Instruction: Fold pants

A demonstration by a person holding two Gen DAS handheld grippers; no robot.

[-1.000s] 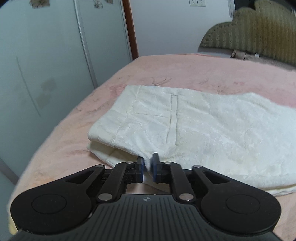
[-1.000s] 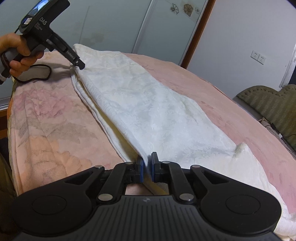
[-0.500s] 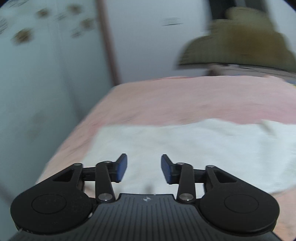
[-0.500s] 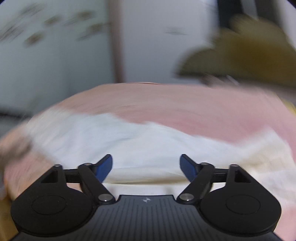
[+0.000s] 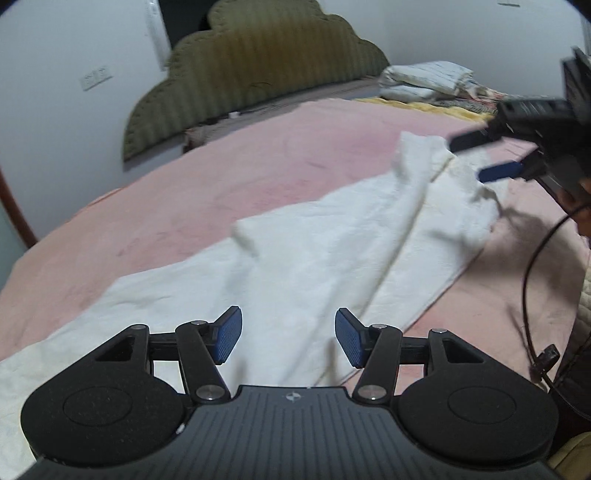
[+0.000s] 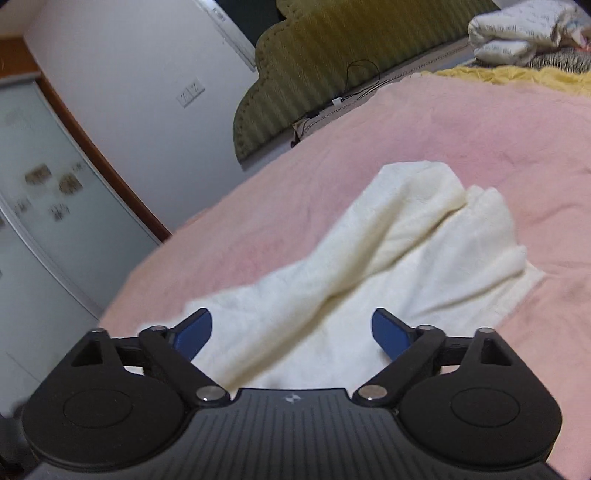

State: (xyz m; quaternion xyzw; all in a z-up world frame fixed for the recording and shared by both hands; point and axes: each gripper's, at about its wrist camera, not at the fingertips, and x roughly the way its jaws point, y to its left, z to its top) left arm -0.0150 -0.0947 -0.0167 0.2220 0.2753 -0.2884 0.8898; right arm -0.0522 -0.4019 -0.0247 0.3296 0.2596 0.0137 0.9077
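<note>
While both claws hang released over the bed (image 5: 258,155), pants (image 5: 314,258) lie stretched on the pink cover, long axis running from under the left claw (image 5: 288,338) away toward the right claw (image 5: 491,155), which hovers over the far, rumpled end. Right claw (image 6: 291,332), jaws wide, has the bunched cloth straight ahead, not touching. Judging by this, right is nearer the end needing a grab; left sits mid-length.

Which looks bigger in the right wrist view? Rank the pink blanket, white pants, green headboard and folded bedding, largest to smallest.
1. pink blanket
2. white pants
3. green headboard
4. folded bedding

The headboard and bedding lie farther from the camera, so their true sizes stay unsure.
</note>
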